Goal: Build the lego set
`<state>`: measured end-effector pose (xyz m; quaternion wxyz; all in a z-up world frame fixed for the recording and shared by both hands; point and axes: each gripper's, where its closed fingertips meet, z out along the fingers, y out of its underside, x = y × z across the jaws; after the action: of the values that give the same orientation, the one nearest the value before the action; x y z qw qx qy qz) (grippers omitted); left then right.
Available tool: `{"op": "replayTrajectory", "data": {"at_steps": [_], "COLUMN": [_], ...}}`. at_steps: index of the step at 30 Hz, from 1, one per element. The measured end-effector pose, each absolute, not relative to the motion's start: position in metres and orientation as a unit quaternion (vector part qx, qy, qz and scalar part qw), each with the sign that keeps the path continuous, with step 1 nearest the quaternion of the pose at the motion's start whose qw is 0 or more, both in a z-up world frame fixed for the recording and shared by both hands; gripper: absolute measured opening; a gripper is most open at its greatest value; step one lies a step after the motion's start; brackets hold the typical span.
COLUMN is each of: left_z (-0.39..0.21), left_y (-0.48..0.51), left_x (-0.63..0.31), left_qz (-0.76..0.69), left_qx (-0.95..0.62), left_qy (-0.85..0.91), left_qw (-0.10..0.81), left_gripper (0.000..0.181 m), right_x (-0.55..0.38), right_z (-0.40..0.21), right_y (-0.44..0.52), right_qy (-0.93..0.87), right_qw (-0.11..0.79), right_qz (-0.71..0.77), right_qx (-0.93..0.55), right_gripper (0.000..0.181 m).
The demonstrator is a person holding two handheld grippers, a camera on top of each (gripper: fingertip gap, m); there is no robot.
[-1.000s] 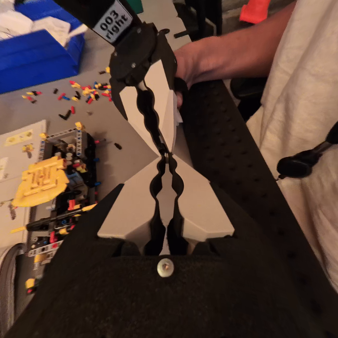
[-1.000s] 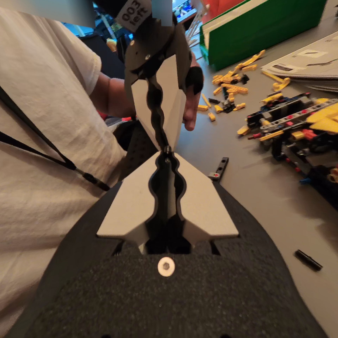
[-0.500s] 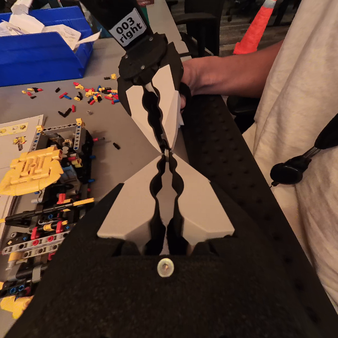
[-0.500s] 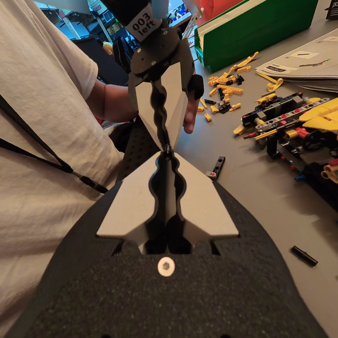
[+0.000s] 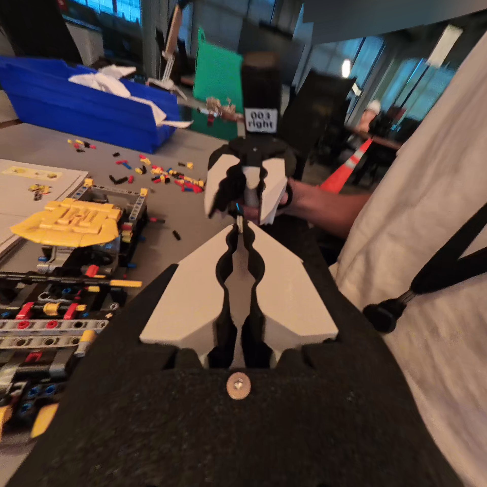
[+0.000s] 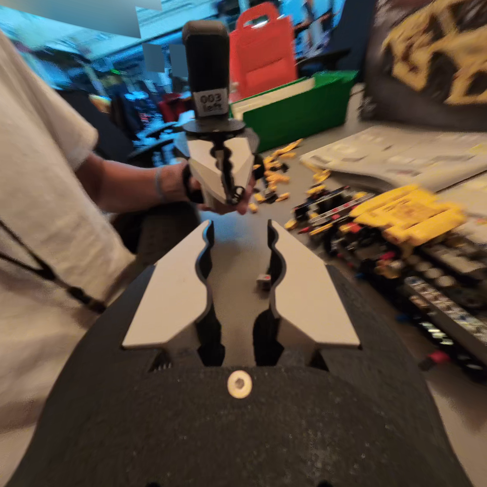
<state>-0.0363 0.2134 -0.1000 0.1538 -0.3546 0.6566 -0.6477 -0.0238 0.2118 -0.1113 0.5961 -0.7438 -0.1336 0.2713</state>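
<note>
Small lego piece (image 5: 239, 220) pinched at tip of left claw (image 5: 240, 226), above table (image 5: 184, 210). Right claw (image 6: 239, 226) released, empty. Half-built yellow-black lego model (image 5: 76, 237) beside. Blue bin (image 5: 79, 105) holds white paper; green bin (image 6: 297, 110) behind. Claw labels unquoted.

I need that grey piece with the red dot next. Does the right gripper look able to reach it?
Probably yes: the right gripper is open and the grey piece lies uncovered on the table, seen between its fingers, with nothing in the way.
</note>
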Motion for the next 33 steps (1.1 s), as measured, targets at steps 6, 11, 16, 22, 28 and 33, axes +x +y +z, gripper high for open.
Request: {"op": "replayTrajectory", "data": {"at_steps": [6,11,16,22,28,33], "left_z": [-0.08,-0.074,-0.08,-0.085,-0.086,-0.086], "left_y": [0.226,0.233,0.226,0.227,0.224,0.217], "left_x": [-0.023,-0.018,-0.015,-0.013,-0.015,-0.017], "left_qz": [-0.715,-0.746,-0.736,-0.728,-0.732,-0.739], "left_qx": [-0.411,-0.431,-0.432,-0.443,-0.438,-0.43], "left_qy": [0.551,0.499,0.512,0.514,0.514,0.515], "left_qw": [0.128,0.098,0.098,0.096,0.086,0.068], "left_gripper": [0.003,0.003,0.004,0.003,0.003,0.004], "right_x": [-0.028,-0.022,-0.022,-0.015,-0.017,-0.017], "right_z": [-0.098,-0.089,-0.089,-0.084,-0.086,-0.091], "right_y": [0.233,0.237,0.237,0.234,0.235,0.235], "right_qy": [-0.169,-0.158,-0.158,-0.147,-0.128,-0.12], "right_qw": [0.652,0.672,0.673,0.682,0.685,0.676], "right_qz": [-0.01,-0.094,-0.091,-0.111,-0.065,-0.049], "right_qx": [-0.739,-0.717,-0.717,-0.708,-0.715,-0.726], "right_gripper": [0.051,0.05,0.042,0.024,0.025,0.023]}}
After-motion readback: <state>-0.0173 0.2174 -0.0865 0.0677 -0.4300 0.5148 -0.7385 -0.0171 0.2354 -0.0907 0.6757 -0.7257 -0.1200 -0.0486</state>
